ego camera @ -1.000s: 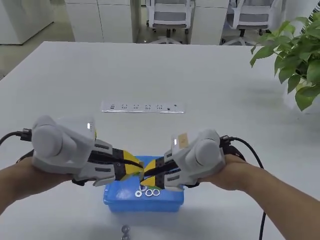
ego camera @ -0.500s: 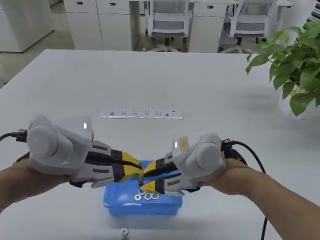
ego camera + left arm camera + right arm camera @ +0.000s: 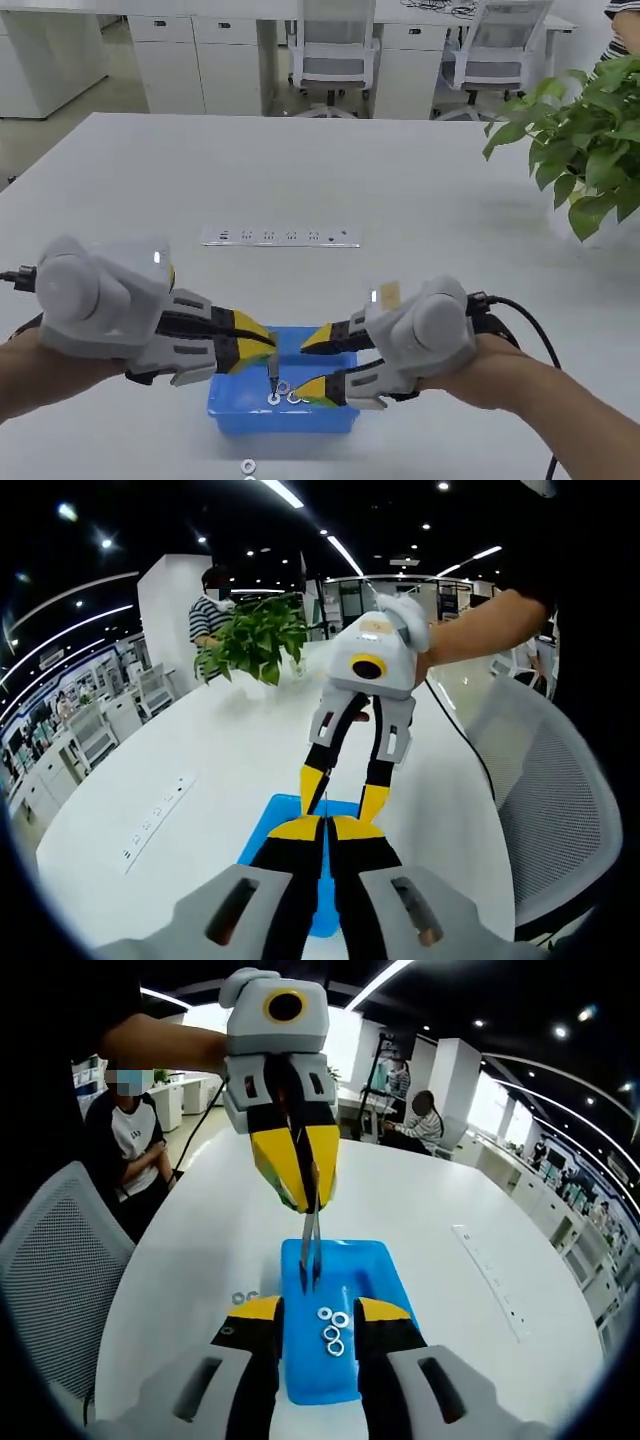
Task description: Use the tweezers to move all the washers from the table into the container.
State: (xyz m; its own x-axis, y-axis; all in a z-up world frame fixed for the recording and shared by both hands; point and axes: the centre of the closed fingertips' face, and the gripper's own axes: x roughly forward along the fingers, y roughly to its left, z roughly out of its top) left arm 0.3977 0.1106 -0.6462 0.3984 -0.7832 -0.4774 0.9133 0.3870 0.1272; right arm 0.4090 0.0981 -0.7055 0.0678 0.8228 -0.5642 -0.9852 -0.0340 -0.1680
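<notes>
The blue container (image 3: 240, 405) sits on the white table (image 3: 400, 190) between my grippers, with several washers (image 3: 286, 393) inside. My left gripper (image 3: 265, 343) is shut on the thin metal tweezers (image 3: 272, 372), whose tips point down into the container beside those washers. Facing it, my right gripper (image 3: 310, 368) stands open with nothing between its fingers. A loose washer (image 3: 247, 466) lies on the table in front of the container. In the right gripper view the tweezers (image 3: 311, 1245) hang over the container (image 3: 370, 1270), and the washers (image 3: 333, 1330) lie just ahead of my right gripper (image 3: 320, 1310). In the left gripper view my left gripper (image 3: 325, 825) is shut on the tweezers (image 3: 326, 795).
A white power strip (image 3: 278, 237) lies mid-table beyond the container. A green plant (image 3: 590, 150) stands at the right edge. Office chairs (image 3: 335, 50) line the far side, and a grey mesh chair (image 3: 60, 1270) stands close to the near edge. People are seated farther off.
The right gripper's jaws, which met the left gripper's tips, have opened and drawn back to the right. The tweezers stay in the left gripper, pointing down. The head camera has tilted.
</notes>
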